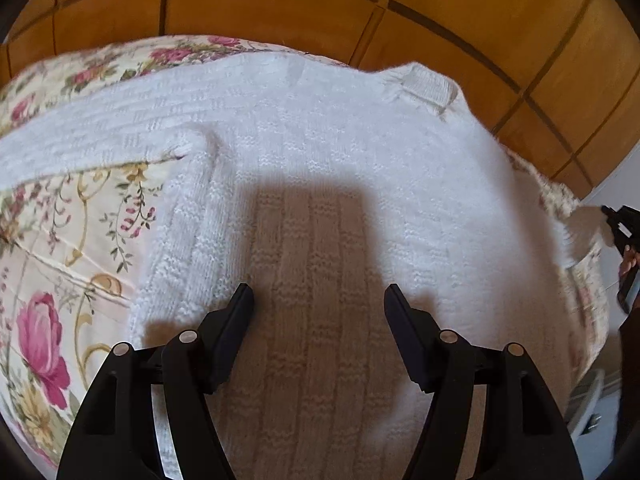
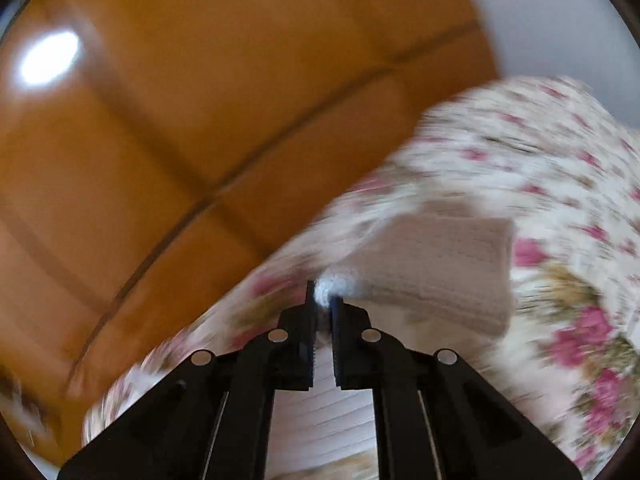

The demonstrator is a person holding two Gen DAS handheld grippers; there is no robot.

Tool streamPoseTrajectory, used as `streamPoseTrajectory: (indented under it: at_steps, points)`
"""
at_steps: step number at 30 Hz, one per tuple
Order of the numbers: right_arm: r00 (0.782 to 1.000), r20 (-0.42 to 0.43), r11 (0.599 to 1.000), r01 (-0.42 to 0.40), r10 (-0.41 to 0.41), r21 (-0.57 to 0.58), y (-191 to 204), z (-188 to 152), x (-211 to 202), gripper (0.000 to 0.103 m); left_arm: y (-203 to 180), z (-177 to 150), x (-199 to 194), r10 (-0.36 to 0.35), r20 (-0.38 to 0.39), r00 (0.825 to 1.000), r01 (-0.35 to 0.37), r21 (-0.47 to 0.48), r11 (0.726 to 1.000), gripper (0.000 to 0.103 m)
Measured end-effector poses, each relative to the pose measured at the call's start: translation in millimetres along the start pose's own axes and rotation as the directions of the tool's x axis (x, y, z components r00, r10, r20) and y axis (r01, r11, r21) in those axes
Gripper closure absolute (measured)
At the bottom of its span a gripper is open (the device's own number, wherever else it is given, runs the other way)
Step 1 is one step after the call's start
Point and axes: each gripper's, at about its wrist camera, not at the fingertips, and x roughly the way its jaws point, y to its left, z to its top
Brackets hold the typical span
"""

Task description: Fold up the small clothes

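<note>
The white knit sweater (image 1: pixel 320 168) is lying spread on the floral cover (image 1: pixel 60 240), one sleeve (image 2: pixel 440 264) lifting off it. The left gripper (image 1: pixel 319 296) is hovering low over the body, fingers wide apart, gripping nothing. The right gripper (image 2: pixel 322 300) is pinching the sleeve's cuff (view's blurry), tiled floor (image 2: pixel 200 120) behind.

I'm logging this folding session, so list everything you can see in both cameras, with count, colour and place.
knitted garment: one, white, spread flat on the floral cover, one sleeve stretched left, an edge lifted at the right.
floral cover: one, cream with pink roses, under the garment.
tiled floor: orange-brown tiles, beyond the cover.
wall: pale, upper right of the right wrist view.
left gripper: one, black, over the garment, jaws open.
right gripper: one, black, jaws shut on the garment's edge.
</note>
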Motion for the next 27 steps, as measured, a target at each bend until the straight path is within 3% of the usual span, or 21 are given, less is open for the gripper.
streamPoseTrajectory:
  at_steps: [4,8,11,12,14,15,16,20,24,27]
  points:
    - [0.986,-0.116,0.978,-0.133,0.115,-0.160,99.2,-47.1,24.8,0.097,4.3,-1.5,-13.3,-0.040,0.029,0.999,0.040,-0.017,0.999,0.037]
    - [0.943,-0.274,0.935,-0.258,0.189,-0.244,188.4,-113.3,57.6,0.097,9.1,-5.4,-22.1,-0.065,0.035,0.997,0.066,-0.009,0.998,0.037]
    - [0.909,-0.373,0.890,-0.316,0.186,-0.328,241.7,-159.9,75.4,0.097,14.9,-6.4,-26.7,-0.085,0.034,0.996,0.085,-0.018,0.996,0.037]
    - [0.905,-0.391,0.881,-0.318,0.171,-0.351,253.1,-171.9,80.2,0.094,18.7,-5.7,-28.0,-0.098,0.036,0.995,0.099,-0.031,0.995,0.037]
    - [0.876,-0.447,0.856,-0.363,0.180,-0.367,273.5,-197.2,83.6,0.069,24.5,-3.2,-28.5,-0.112,0.033,0.993,0.114,-0.055,0.992,0.037]
    - [0.872,-0.453,0.856,-0.368,0.184,-0.362,276.8,-204.4,81.3,0.041,26.7,-2.4,-28.8,-0.113,0.034,0.993,0.116,-0.069,0.991,0.037]
    - [0.877,-0.444,0.859,-0.363,0.184,-0.361,278.3,-208.4,75.4,0.035,30.1,0.0,-30.0,-0.129,0.035,0.991,0.131,-0.087,0.988,0.037]
    - [0.880,-0.421,0.885,-0.361,0.220,-0.293,247.7,-200.9,50.2,0.036,35.7,10.2,-31.3,-0.151,0.041,0.988,0.155,-0.125,0.980,0.037]
    - [0.900,-0.387,0.928,-0.301,0.201,-0.217,187.6,-191.9,21.9,0.034,33.3,25.6,-23.9,-0.174,0.037,0.984,0.177,-0.159,0.971,0.037]
    - [0.926,-0.346,0.963,-0.214,0.148,-0.162,132.6,-185.5,-4.2,0.032,32.0,39.5,-10.3,-0.189,0.022,0.982,0.189,-0.202,0.961,0.037]
